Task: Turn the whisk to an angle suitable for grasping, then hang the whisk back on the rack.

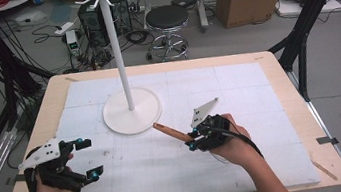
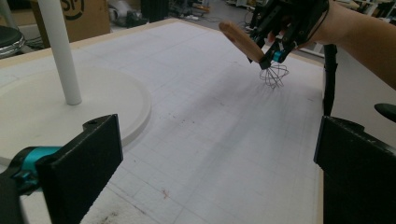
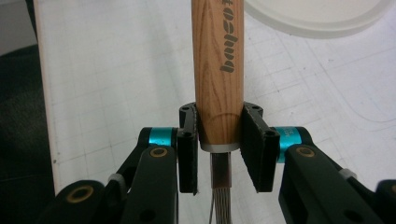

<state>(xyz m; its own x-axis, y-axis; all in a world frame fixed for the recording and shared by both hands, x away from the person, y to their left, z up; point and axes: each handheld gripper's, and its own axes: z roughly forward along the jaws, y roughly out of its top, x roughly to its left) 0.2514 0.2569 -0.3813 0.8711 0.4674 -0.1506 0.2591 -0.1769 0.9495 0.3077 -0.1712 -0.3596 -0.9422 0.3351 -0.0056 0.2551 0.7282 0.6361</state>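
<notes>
Near the front left corner of the tabletop (image 1: 275, 68) the left gripper (image 1: 86, 160) rests in a hand, its fingers (image 2: 81, 165) spread wide apart with nothing between them, pointing across the white gridded mat (image 1: 238, 86) toward the middle. Further along, toward the rear of the mat and a little left of center, stands a white hanger stand (image 1: 131, 110): a round flat base with a tall thin pole rising from it and small hooks fanned out at the top. Just right of that base, the rounded end of a whisk (image 3: 218, 65) with a wooden handle reaches close to the base's rim. The right gripper (image 1: 194, 140), right of center, has its fingers (image 3: 252, 140) clamped on the lower end of that handle, just above the metal collar. From the left gripper view the whisk is tilted, handle up toward the stand, wire loops hanging below the gripper just over the mat; whether they touch it I cannot tell.
</notes>
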